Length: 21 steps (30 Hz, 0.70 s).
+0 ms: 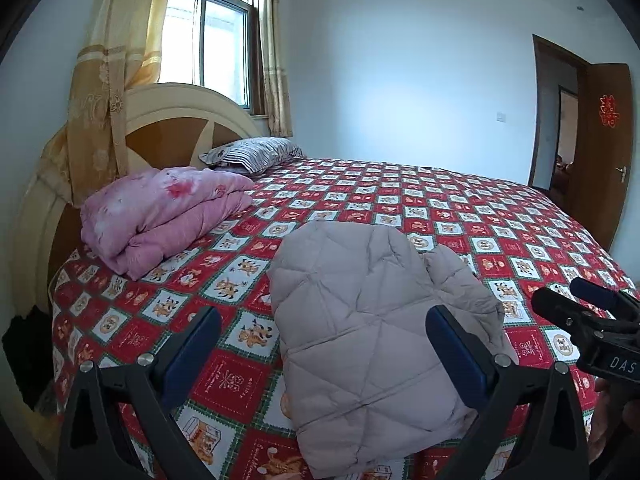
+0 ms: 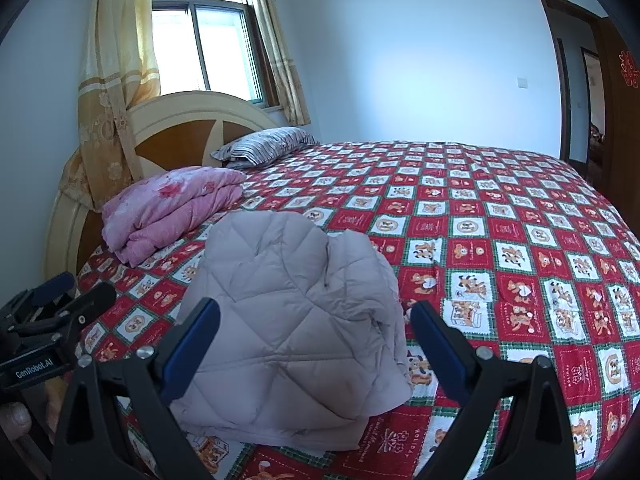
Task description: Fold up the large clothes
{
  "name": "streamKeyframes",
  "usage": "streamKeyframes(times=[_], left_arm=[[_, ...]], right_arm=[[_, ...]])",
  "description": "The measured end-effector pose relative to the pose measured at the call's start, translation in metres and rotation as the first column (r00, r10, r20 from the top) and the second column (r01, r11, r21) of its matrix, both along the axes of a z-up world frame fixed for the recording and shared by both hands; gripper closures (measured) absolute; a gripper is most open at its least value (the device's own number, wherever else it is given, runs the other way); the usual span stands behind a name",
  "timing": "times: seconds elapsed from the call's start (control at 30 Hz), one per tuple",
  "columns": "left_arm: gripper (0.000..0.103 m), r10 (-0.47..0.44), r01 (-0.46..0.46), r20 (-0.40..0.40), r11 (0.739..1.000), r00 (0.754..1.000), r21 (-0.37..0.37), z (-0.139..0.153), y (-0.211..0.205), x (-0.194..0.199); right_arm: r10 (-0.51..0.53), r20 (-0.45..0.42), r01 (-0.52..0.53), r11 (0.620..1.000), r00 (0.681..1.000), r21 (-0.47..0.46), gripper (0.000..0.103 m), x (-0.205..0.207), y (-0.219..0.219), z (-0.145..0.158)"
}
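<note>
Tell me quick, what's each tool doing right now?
Left tool: open, holding nothing, above the grey quilted jacket.
Right tool: open, holding nothing.

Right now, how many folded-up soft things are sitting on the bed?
2. A grey puffy jacket lies folded near the front edge of the bed. A pink blanket sits folded by the headboard, beside a striped pillow. More could be out of view.

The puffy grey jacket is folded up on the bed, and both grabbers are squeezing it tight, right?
Not quite. The quilted grey jacket is folded on the bed, but neither gripper squeezes it. In the right wrist view the right gripper is open, holding nothing; the left wrist view shows the left gripper open too.
</note>
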State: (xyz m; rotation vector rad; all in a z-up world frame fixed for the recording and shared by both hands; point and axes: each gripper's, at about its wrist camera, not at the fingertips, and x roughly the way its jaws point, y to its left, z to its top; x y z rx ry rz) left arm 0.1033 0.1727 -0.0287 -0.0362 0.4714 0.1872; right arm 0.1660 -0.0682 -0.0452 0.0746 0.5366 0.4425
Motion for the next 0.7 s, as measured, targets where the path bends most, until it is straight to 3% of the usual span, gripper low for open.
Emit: streamKeyframes(times=[0.17, 0.7], left_arm=[[0.001, -0.005, 0.005, -0.007, 1.000, 1.000, -0.028, -0.002, 0.002, 0.003], [0.001, -0.012, 0.011, 0.017, 0.999, 1.000, 0.036, -0.009, -0.008, 0.004]], right_arm=[[-0.001, -0.001, 0.001, 1.000, 1.000, -0.002, 0.004, 0.001, 0.000, 0.000], [-0.009, -0.011, 0.009, 1.000, 1.000, 0.000, 0.005, 0.005, -0.010, -0.007]])
